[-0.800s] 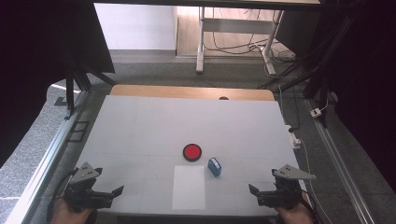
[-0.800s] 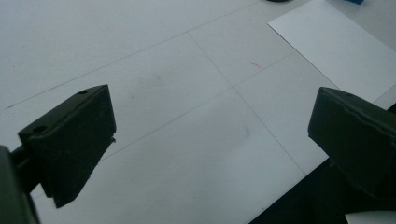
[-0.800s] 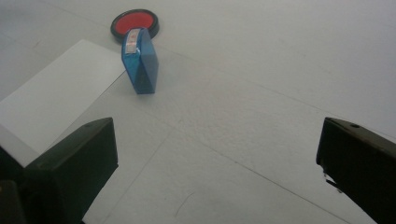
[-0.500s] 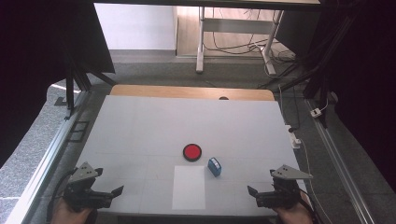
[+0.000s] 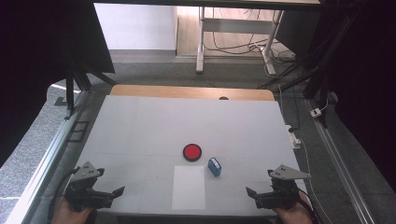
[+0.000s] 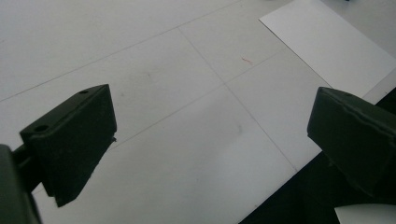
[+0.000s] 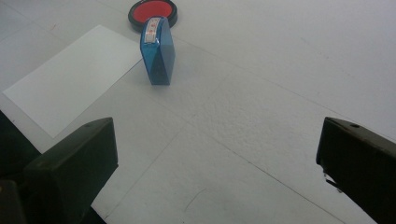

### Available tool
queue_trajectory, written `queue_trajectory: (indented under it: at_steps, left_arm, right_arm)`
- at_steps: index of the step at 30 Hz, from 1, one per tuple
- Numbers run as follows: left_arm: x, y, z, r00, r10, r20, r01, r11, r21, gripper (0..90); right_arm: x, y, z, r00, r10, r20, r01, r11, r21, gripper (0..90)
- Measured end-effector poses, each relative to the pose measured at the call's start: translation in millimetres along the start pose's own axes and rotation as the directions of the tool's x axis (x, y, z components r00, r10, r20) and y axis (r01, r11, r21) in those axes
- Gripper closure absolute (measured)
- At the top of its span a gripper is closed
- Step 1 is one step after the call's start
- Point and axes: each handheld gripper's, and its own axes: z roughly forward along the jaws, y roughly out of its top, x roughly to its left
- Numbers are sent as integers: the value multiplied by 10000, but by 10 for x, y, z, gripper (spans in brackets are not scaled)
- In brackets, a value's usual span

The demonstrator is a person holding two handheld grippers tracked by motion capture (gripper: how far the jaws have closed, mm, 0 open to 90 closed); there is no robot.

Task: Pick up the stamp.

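In the high view both grippers — left gripper (image 5: 112,192), right gripper (image 5: 252,193) — sat wide and empty at the bottom corners. In the right gripper view the blue stamp (image 7: 158,50) stood untouched, upper left — nothing begun.

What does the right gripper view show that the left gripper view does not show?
The right gripper view alone has the blue stamp standing upright and, just beyond it, the red ink pad. The left gripper view alone has a small red mark on the table. Both have the white table and the white paper sheet, each seen between open black jaws with nothing held.
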Motion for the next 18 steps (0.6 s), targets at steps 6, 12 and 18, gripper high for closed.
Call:
queue_trajectory:
  at_steps: [6, 12, 18]
  left_arm:
    - [-6, 24, 24, 9999, 105, -131, -105, 9999, -4, 12]
    - [-2, 40, 52, 9998, 117, -143, -115, 9998, 145, 0]
    - [-6, 45, 67, 9998, 129, -175, -124, 9995, 275, 0]
  right_arm:
    - [1, 3, -1, 10000, 4, 35, -4, 10000, 3, 0]
    - [31, 31, -17, 9998, -186, -40, 186, 9997, -165, 0]
    - [54, 55, 7, 9985, -426, -336, 421, 9990, -136, 0]
